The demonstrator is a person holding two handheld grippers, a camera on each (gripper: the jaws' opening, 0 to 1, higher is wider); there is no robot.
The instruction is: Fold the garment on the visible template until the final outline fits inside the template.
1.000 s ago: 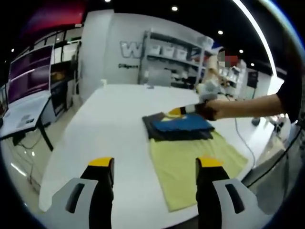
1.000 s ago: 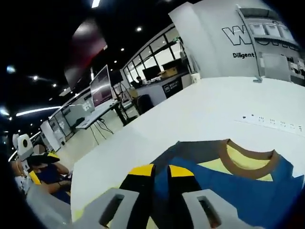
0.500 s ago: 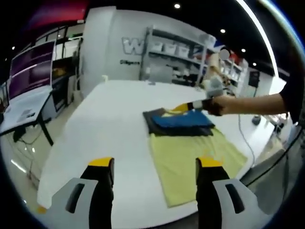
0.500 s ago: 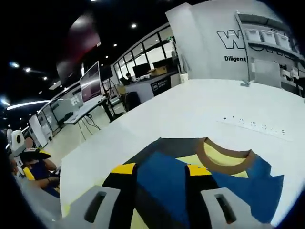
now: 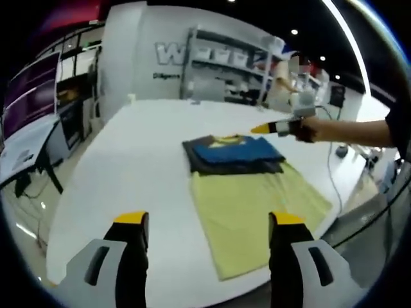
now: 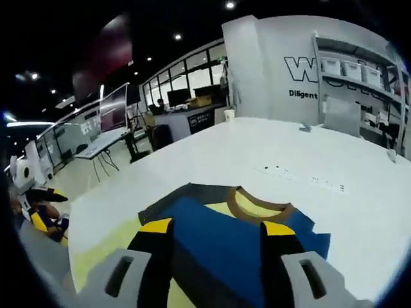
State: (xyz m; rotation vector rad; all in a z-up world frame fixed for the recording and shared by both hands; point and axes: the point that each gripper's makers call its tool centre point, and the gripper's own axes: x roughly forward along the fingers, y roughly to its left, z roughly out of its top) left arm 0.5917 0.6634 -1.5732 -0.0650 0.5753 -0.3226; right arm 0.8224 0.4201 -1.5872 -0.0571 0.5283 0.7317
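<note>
Left gripper view puts the garment (image 5: 234,154) in the centre of the frame, a compact blue and dark grey stack with a brown collar, lying on the far end of the yellow template (image 5: 253,212), which stretches from the stack down toward the lower right of the frame on the white table (image 5: 128,160). The left gripper (image 5: 209,221) hangs at the bottom of the frame with its jaws spread wide and nothing between them, well apart from the garment, which lies ahead of it and a little to the right. The stack's long axis runs across the template, its left and far edges about flush with the yellow (whether any cloth overhangs there I cannot tell).

From the right of that frame a person's arm (image 5: 356,131) holds the right gripper (image 5: 273,128) just above the stack's far right corner, so that tool is much the nearer one; any last tuck or smoothing would fall to it rather than the left.

Right gripper view looks down along its own jaws, with the right gripper (image 6: 217,226) standing wide open and empty over the garment (image 6: 221,237); the blue panel fills the gap between the tips, and I cannot tell whether they touch it or hover. This close view shows the collar and a jagged right-hand edge of the fold in the lower right, and a sliver of template (image 6: 106,247) at lower left. The left gripper view alone gives the whole outline against the yellow, which to my eye already sits within it.
</note>
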